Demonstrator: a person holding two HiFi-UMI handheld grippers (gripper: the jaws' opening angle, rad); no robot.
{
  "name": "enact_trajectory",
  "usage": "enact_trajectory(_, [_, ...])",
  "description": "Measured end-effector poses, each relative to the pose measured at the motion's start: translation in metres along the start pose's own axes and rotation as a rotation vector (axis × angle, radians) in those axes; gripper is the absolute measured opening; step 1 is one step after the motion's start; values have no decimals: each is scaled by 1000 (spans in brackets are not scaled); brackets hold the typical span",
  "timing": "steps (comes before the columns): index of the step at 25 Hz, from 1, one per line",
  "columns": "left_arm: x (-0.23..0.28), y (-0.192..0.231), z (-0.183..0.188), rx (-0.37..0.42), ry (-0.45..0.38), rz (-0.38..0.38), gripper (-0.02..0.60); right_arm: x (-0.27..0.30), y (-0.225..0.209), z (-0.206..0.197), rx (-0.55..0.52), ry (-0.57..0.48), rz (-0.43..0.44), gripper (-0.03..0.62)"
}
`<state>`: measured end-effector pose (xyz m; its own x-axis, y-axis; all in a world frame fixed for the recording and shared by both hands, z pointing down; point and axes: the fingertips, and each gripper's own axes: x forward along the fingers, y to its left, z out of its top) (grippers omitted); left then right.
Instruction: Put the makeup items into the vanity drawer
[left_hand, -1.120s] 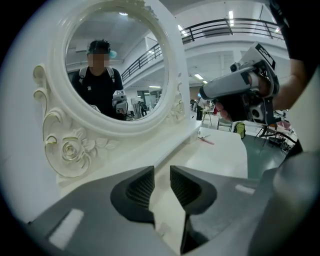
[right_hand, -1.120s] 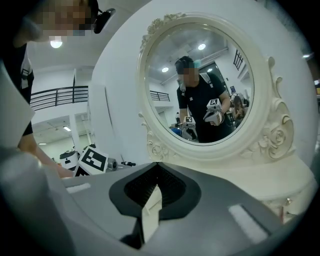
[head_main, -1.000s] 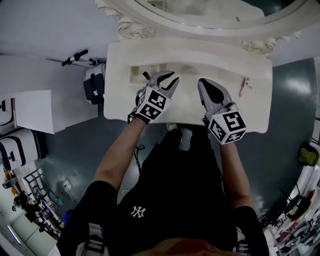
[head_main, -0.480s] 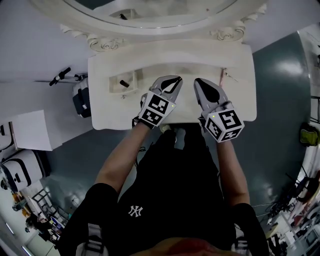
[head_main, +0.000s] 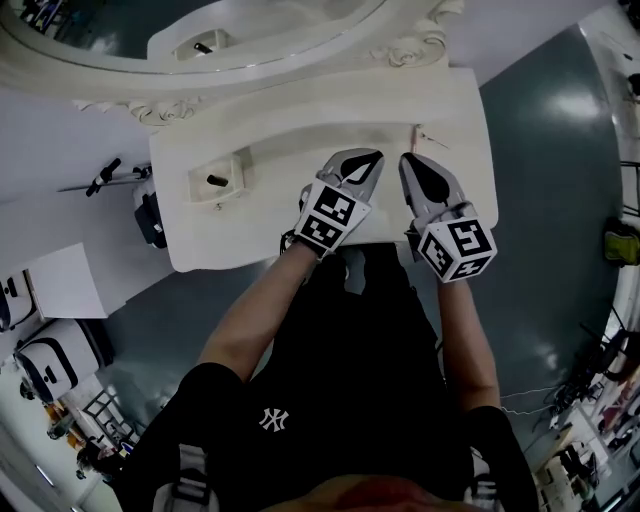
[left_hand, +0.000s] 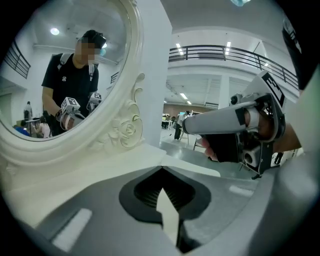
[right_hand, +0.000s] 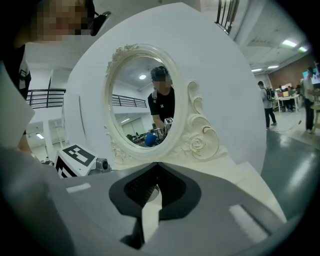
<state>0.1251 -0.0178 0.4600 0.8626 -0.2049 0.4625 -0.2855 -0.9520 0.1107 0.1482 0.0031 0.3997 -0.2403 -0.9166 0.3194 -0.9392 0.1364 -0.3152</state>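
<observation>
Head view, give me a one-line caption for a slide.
Person at a white vanity holds the left claw and right claw shut and empty over the tabletop.

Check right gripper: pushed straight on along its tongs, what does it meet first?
Most likely the carved lower frame of the oval mirror, dead ahead of the right gripper and its shut tongs, across the vanity top. Nothing else shows in that line, though depth is hard to judge.
</observation>
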Motion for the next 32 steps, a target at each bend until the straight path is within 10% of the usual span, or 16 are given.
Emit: enact_trajectory(32, [164, -14, -84, -223, 210, 258, 61, -11, -154, -56, 161, 103, -26, 23])
